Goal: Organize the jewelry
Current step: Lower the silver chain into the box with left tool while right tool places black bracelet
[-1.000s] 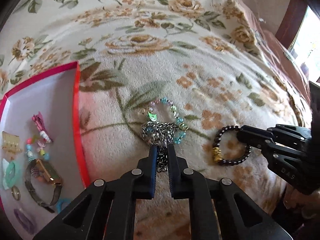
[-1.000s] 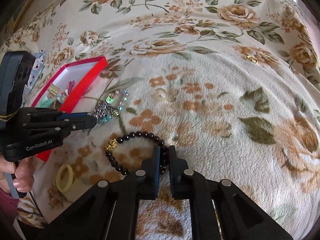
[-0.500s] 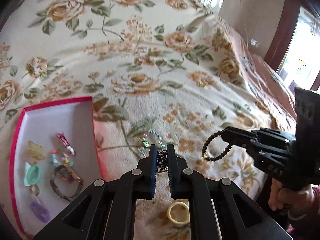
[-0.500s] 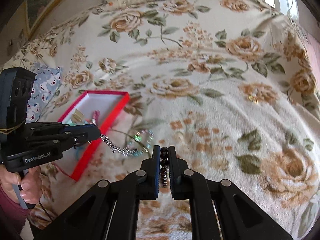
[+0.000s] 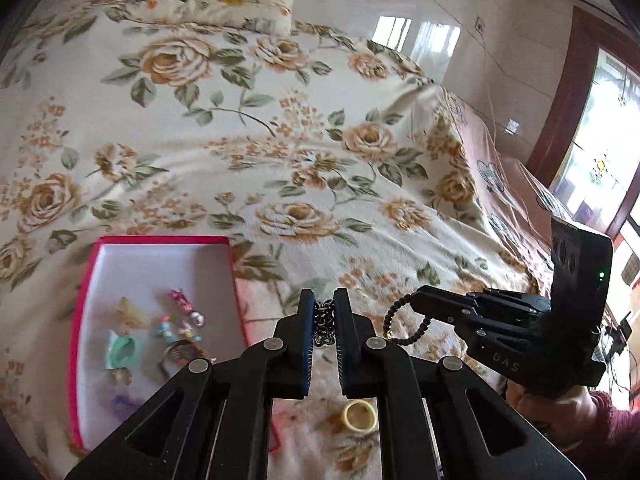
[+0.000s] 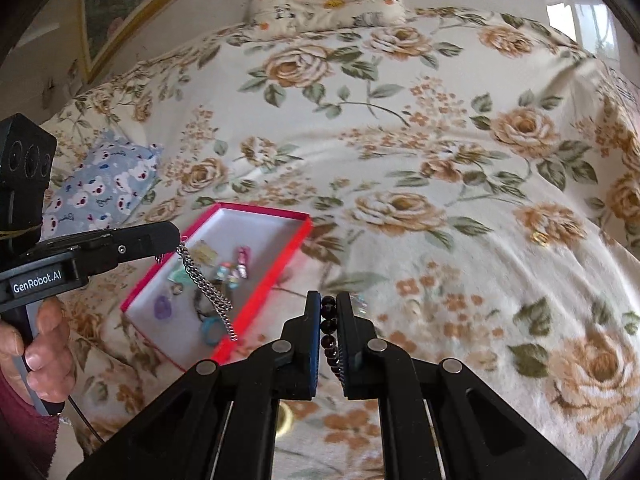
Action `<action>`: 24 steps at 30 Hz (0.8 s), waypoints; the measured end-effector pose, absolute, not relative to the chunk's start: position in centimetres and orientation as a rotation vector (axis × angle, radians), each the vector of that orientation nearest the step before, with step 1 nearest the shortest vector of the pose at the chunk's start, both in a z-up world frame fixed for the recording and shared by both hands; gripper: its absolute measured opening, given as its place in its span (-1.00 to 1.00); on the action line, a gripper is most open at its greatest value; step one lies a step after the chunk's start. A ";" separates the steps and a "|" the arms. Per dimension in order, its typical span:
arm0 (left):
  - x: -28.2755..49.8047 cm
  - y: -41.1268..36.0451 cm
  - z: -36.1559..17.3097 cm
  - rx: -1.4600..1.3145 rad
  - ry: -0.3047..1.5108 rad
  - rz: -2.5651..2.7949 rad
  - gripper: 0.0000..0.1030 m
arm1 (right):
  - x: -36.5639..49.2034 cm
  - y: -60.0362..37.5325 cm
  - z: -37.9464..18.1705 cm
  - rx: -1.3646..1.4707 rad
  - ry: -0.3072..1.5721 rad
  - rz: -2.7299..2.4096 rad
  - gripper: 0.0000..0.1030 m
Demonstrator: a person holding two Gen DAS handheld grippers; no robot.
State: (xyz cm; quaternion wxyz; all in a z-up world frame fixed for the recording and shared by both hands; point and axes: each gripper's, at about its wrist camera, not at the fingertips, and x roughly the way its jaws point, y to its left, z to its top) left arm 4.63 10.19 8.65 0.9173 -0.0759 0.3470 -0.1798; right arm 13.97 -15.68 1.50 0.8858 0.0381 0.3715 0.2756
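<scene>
Two lines of writing can be read: "GenRobot.AI" in white on the side of the left tool [image 6: 176, 236] at the left edge of the right wrist view, and "DAS" faintly on the body of the right tool [image 5: 416, 300] at the right of the left wrist view. The left tool [image 5: 323, 312] is closed narrow on a silver chain [image 6: 206, 284], a run of linked metal rings that hangs from its tip across the middle left of the right wrist view, its lower end dangling in front of the near rim of the red box [image 6: 262, 212]; in the left wrist view the same links [image 5: 323, 322] show bunched between the fingers. The right tool [image 6: 329, 312] is closed narrow on a dark bead bracelet [image 6: 330, 332], glossy round beads lined up between its fingers; in the left wrist view the bracelet [image 5: 400, 324] hangs as a loop from the tool's tip with a small gold bead at its lowest point, lifted off the floral blanket [image 5: 280, 152]. The red box [image 5: 160, 239], white inside, lies on the bed at the lower left of the left wrist view and holds small trinkets: a mint-green ring-shaped piece, pink and pastel charms, a purple piece. A pale yellow ring [image 5: 360, 416] lies on the blanket at the bottom centre, beneath the left tool.
</scene>
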 end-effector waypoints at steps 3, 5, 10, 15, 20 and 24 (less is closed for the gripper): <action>3.7 11.5 8.7 -0.167 0.709 -0.344 -0.84 | 13.9 -14.5 1.7 0.081 0.775 0.612 -0.86; 3.2 12.2 8.7 -0.175 0.711 -0.331 -0.84 | 13.9 -13.4 1.7 0.082 0.781 0.641 -0.87; 1.8 14.1 8.6 -0.191 0.716 -0.287 -0.84 | 13.4 -10.1 1.9 0.060 0.780 0.709 -0.87; 0.6 15.8 8.3 -0.212 0.722 -0.240 -0.84 | 12.8 -6.9 2.0 0.036 0.778 0.781 -0.87; -0.3 17.3 7.7 -0.238 0.736 -0.200 -0.84 | 12.1 -3.6 1.1 0.006 0.806 0.852 -0.87; -0.8 18.6 6.9 -0.261 0.752 -0.166 -0.84 | 11.7 -0.9 -0.2 -0.007 0.845 0.902 -0.86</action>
